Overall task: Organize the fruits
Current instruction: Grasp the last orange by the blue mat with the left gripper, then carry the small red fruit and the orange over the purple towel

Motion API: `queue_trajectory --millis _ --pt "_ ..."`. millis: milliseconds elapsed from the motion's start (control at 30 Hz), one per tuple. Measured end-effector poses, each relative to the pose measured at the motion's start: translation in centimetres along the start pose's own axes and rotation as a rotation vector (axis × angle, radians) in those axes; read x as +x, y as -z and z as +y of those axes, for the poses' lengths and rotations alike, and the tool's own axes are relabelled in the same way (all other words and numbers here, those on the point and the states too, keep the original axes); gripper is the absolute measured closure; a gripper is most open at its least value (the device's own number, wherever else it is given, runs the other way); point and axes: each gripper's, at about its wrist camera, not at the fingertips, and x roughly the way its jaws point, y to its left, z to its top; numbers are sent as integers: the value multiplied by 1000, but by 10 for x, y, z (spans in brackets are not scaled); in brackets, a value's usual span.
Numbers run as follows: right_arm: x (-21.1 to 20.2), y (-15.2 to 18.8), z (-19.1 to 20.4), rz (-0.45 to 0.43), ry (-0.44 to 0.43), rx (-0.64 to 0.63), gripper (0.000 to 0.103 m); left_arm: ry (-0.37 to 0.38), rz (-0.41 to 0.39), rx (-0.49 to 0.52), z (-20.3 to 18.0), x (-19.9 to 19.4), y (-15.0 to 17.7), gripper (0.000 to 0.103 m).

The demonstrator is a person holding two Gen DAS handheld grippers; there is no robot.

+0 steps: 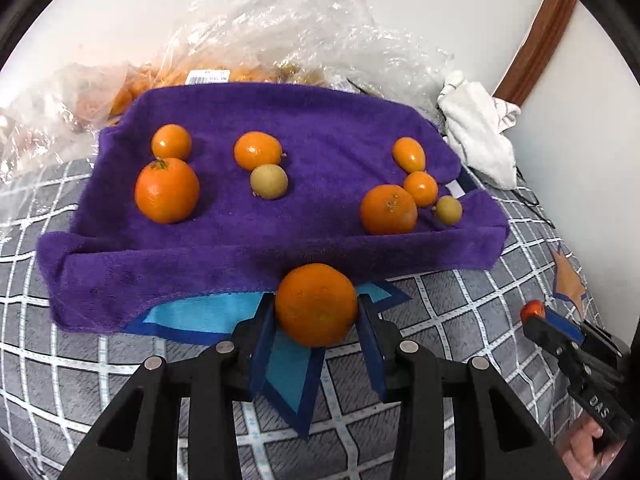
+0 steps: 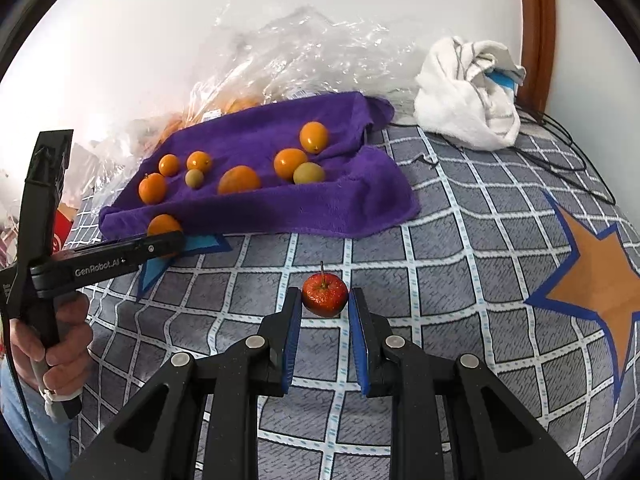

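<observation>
**Both grippers loaded: an orange on the left, a small red fruit on the right**

We see our left gripper [image 1: 316, 312] pinching a large orange [image 1: 316, 305] between its two blue pads, which press against the fruit's flanks. The orange sits at the near edge of the purple towel [image 1: 280, 128], just over the blue star printed on the grey checked bedcover [image 1: 460, 308]. From the right wrist view the same gripper [image 2: 168, 240] shows from the side, with the orange [image 2: 162, 223] peeking out above its finger and a hand [image 2: 60, 344] wrapped round the handle.

Our right gripper [image 2: 325, 300] is closed down narrowly on a small red fruit [image 2: 324, 294] with an upright stem; the blue pads touch its sides. It is held above the bedcover, well apart from the towel. In the left wrist view that gripper [image 1: 534, 312] appears at the right edge with the red fruit [image 1: 532, 310] at its tip.

On the towel lie the sorted fruits: at left a mid-sized orange [image 1: 167, 190] touching a smaller one [image 1: 171, 142]; in the middle a small orange [image 1: 258, 151] against a greenish-brown round fruit [image 1: 269, 181]; at right an orange [image 1: 389, 209], two small oval ones [image 1: 408, 154] [image 1: 420, 188] and another greenish fruit [image 1: 449, 209], all close together.

Behind the towel a crumpled clear plastic bag [image 1: 280, 40] holds more orange fruit, and a white cloth [image 2: 468, 96] lies bunched near the wall.
</observation>
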Motion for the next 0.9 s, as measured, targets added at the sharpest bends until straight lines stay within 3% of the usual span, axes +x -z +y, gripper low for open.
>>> queue_trajectory --millis 400,900 --pt "-17 -40 22 -62 18 -49 79 23 -92 -42 28 -61 -22 66" --pt "-21 -146 45 -112 -75 -42 79 -58 -178 -97 72 -93 -91 66"
